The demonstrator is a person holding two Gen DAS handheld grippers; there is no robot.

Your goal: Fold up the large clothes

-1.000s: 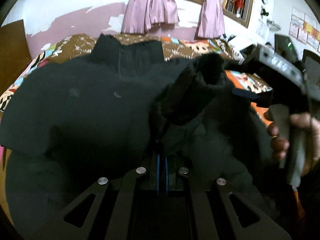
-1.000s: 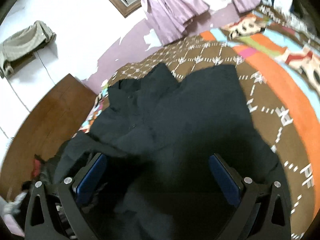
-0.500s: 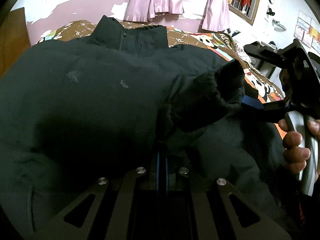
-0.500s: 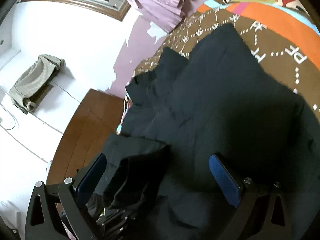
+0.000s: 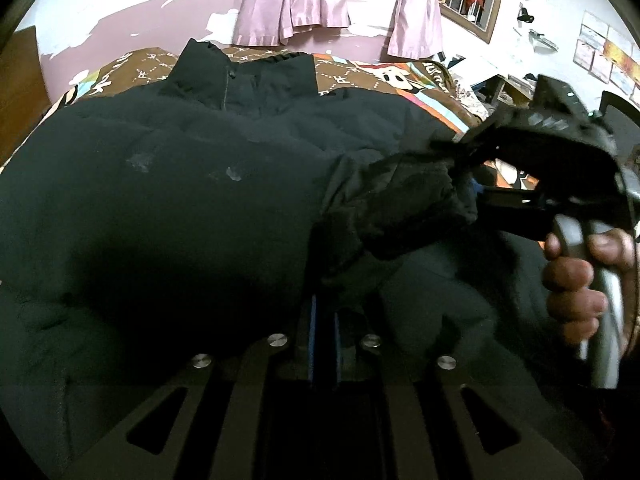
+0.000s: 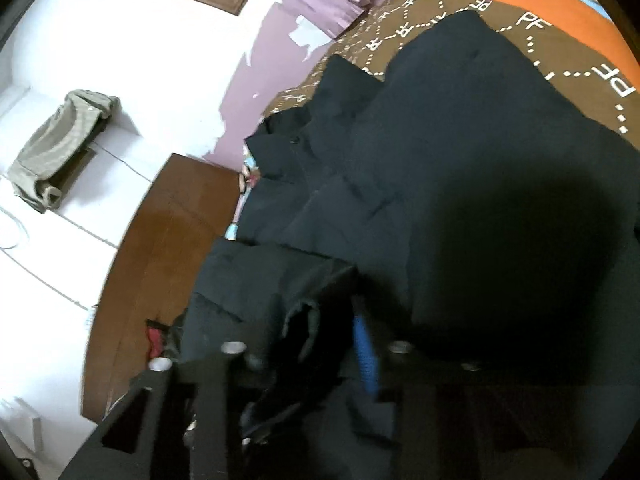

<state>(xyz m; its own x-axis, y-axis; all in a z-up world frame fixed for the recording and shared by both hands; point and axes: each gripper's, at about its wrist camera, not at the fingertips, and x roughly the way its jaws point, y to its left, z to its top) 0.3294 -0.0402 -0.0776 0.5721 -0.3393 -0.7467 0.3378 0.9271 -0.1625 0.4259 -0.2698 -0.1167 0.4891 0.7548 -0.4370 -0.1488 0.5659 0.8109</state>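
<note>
While black jacket (image 5: 192, 208) lies on bed (image 6: 500, 4), left gripper (image 5: 324, 320) pinches its fabric; right gripper (image 6: 320, 336) jaws just closed on sleeve cuff (image 5: 408, 208)

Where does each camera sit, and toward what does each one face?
Left wrist: sits on the left gripper, faces the wall with pink curtains across the black jacket; shows the right gripper and a hand.
Right wrist: sits on the right gripper, rolled sideways, faces the wooden board; shows its fingers only.
Shared: jacket, patterned bedcover, curtains.
</note>
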